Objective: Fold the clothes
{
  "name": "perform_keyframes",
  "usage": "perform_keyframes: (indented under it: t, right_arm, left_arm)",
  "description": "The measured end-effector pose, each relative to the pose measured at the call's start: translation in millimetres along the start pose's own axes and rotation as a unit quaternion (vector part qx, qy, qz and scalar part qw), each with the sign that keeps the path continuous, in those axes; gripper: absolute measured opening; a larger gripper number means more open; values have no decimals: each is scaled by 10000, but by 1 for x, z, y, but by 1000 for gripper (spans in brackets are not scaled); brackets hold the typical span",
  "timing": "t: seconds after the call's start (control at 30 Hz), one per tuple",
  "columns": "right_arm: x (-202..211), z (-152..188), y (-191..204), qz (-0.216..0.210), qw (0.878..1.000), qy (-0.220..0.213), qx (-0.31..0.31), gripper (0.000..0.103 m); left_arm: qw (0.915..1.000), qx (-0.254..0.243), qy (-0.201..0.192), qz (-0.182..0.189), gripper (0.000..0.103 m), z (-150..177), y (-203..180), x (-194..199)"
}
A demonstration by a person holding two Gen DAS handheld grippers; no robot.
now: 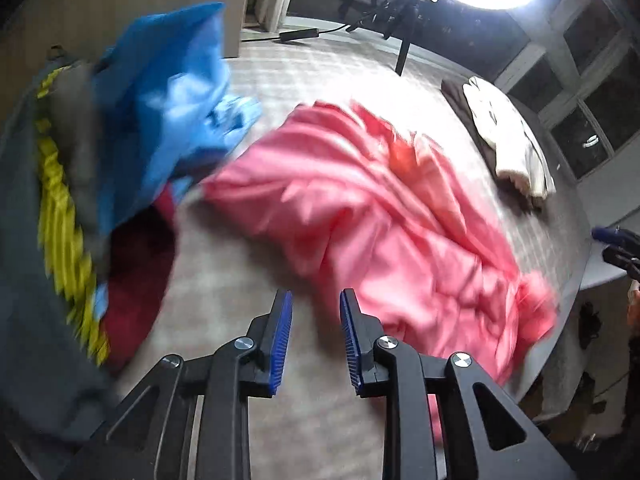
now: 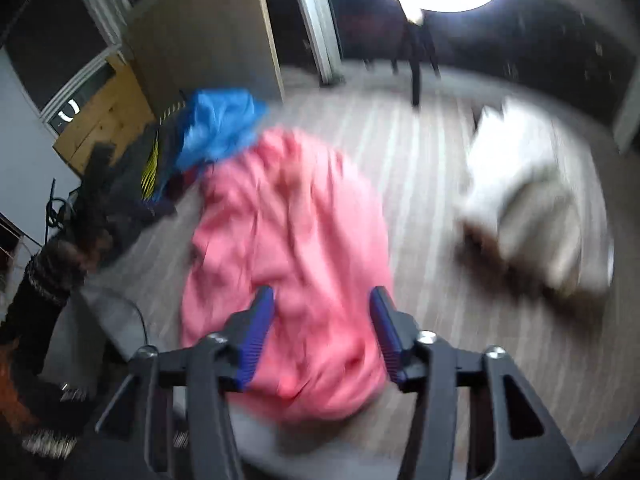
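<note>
My left claw (image 1: 316, 336) and right claw (image 2: 322, 332) hang released above the rumpled pink garment (image 1: 360, 216). It lies unfolded on the desk (image 1: 240, 280). Next, I judge, each claw grasps an edge toward 12 o'clock.

Both wrist cams look fwd/down past own tongs; share pink cloth (image 1: 360, 216) (image 2: 288, 240), near

Motion blur smears the pink garment (image 2: 288, 264) and white folded pile (image 2: 532, 208); folds unreadable.
</note>
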State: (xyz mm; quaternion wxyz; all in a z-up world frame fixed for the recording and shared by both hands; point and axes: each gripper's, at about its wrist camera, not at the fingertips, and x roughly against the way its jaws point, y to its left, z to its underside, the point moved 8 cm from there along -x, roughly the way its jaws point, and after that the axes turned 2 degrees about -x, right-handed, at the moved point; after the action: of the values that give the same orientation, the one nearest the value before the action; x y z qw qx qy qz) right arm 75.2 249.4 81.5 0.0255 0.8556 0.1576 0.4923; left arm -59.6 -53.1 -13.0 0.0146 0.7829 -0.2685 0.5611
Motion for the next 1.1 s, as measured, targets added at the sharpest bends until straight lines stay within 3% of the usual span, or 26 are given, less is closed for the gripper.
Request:
perform_keyframes:
  t: [0.03, 0.1, 0.3, 0.37, 0.4, 0.47, 0.53, 0.7, 0.83, 0.87, 0.97, 1.03, 1.1]
  right_arm:
    - [-13, -18, -4, 148, 9998, -107, -51, 50]
    - [-43, -44, -1, -152, 9997, -165, -55, 50]
    - [-171, -79, 43, -435, 9980, 358, 289, 49]
    - [-194, -83, 50, -560, 9967, 478, 343, 25]
    - [-201, -84, 53, -609, 9961, 501, 386, 4]
    - [-194, -86, 43, -537, 9976, 362, 262, 3]
    - [-156, -91, 20, -619, 9980, 13, -88, 3]
    - [-71, -6, -68, 180, 9949, 186, -970, 3]
    - [0, 65, -139, 831, 9819, 336, -1666, 3]
    - [2, 86, -151, 1108, 9772, 493, -1746, 3]
    - [9, 112, -167, 915, 9678, 470, -2295, 3]
    - [9, 113, -162, 1133, 9715, 524, -2014, 3]
    - [8, 111, -158, 1630, 9703, 704, -1642, 6]
  left_arm:
    - [10000, -16, -17, 25, 24, -9, -4, -6]
    - [9998, -97, -71, 143, 24, -27, -16, -18]
    - [9999, -16, -99, 92, 26, -41, -20, -22]
    - [9999, 23, -66, -88, 26, -34, -10, -19]
    - [9998, 80, -68, -144, 26, -30, -5, -16]
    - [9995, 184, -100, -217, 26, -23, 7, -8]
    - [9992, 187, -170, -306, 26, -17, 14, 1]
    - [9989, 145, -184, -394, 26, -8, 16, 8]
    - [9999, -122, -23, -86, 27, -9, -12, -7]
    - [9997, -243, 30, -19, 31, -11, -23, -13]
    - [9980, -500, 268, 296, 39, -13, -59, -32]
    - [9953, -782, 390, 407, 41, -11, -83, -40]
    - [9930, -976, 482, 459, 43, -6, -100, -46]
